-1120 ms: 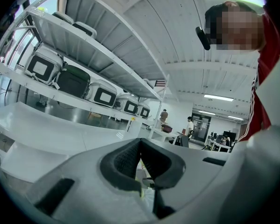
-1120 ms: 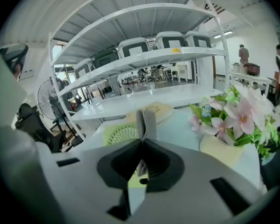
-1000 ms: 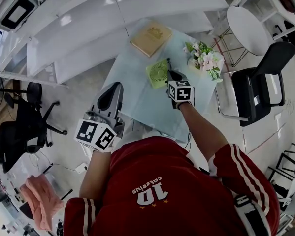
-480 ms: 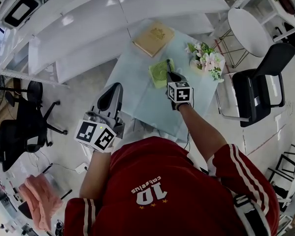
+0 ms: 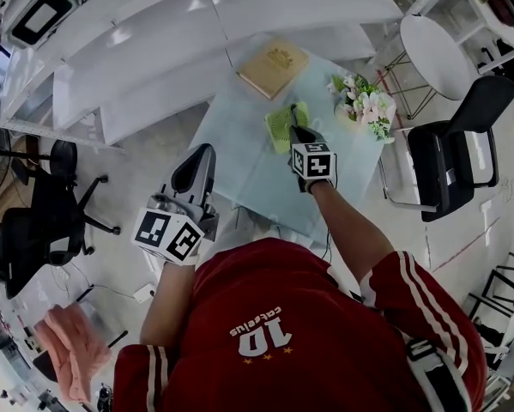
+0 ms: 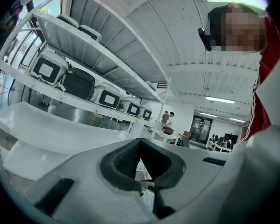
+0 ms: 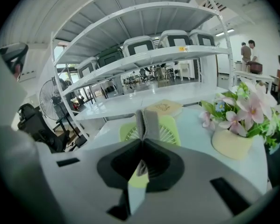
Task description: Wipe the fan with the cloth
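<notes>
A small green fan (image 5: 281, 127) sits on the pale glass table (image 5: 239, 144). In the right gripper view its grille (image 7: 168, 130) faces me just beyond the jaws. My right gripper (image 5: 294, 120) is at the fan's right edge, shut on a folded grey cloth (image 7: 148, 121) that stands up against the fan's face. My left gripper (image 5: 196, 168) hangs off the table's left side over the floor, shut with nothing in it (image 6: 140, 143), and points at the white shelves.
A tan book (image 5: 274, 65) lies at the table's far end. A pot of pink flowers (image 5: 364, 103) stands close to the right of the fan. White shelving (image 5: 154, 50) runs behind, a black chair (image 5: 458, 157) stands right, and a pink cloth (image 5: 68, 346) lies at lower left.
The fan's green outline has grown narrower in the head view and sits slightly further right. The right gripper stays at it with the cloth. The left gripper has hardly moved.
</notes>
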A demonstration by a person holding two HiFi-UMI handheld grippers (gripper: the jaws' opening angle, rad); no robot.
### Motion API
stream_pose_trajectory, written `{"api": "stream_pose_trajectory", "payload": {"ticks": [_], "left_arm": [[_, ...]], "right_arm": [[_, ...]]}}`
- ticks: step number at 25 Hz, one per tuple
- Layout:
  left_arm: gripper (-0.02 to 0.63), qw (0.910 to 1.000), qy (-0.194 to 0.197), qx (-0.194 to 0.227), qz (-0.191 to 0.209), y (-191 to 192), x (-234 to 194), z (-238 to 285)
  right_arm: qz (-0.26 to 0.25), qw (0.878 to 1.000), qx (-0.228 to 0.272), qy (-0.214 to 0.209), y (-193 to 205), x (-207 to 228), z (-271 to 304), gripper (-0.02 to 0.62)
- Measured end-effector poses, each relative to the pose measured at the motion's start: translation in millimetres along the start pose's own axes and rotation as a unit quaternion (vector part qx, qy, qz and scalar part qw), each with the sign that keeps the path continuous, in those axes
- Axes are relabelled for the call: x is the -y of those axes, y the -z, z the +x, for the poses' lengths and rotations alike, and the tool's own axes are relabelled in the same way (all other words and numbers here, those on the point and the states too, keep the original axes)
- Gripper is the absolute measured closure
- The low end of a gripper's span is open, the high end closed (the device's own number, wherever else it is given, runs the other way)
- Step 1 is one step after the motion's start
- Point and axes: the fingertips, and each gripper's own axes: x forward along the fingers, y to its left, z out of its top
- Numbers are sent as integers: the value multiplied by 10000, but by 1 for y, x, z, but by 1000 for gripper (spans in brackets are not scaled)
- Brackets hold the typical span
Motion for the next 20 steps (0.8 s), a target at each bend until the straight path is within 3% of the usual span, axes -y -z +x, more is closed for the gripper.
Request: {"api": "stream_pose_trajectory", "payload": {"ticks": [20], "left_arm": [[603,10000,16,-45,-37,6,-3,-3]], "right_arm": [[-152,9996,-13,-238,6,-22,2,580]]}}
